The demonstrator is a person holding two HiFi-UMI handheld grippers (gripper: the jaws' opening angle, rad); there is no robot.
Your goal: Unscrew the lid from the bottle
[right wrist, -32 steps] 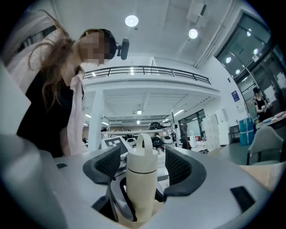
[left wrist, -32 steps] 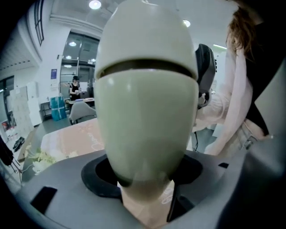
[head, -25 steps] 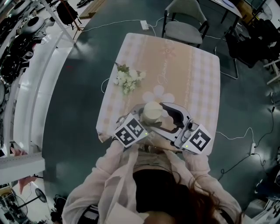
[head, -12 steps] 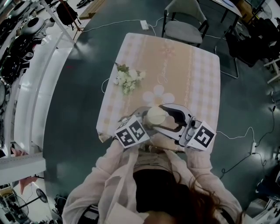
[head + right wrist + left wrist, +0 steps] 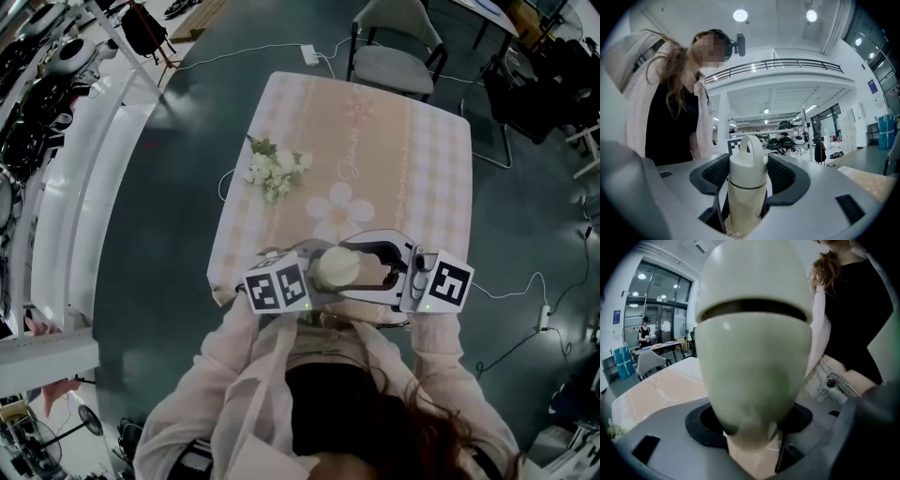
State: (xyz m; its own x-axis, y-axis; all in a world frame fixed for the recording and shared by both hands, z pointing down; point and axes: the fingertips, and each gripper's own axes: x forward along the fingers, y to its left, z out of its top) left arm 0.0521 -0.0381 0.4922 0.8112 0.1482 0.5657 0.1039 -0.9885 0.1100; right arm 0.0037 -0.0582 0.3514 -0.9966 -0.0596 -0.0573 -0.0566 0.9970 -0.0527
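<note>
The person wears a loose pale pink shirt (image 5: 234, 375) with wide sleeves over a black top (image 5: 323, 398), and light jeans (image 5: 832, 383). The left tongs (image 5: 323, 267) and right tongs (image 5: 361, 267) have grey shells and black ribbed pads (image 5: 780, 174). Behind each tongs sits a white cube with black square markers: the left cube (image 5: 277, 288) and the right cube (image 5: 448, 284).

The cream bottle (image 5: 335, 267) is upright over the table's (image 5: 375, 141) near edge, its loop-handled lid (image 5: 748, 161) still on.
</note>
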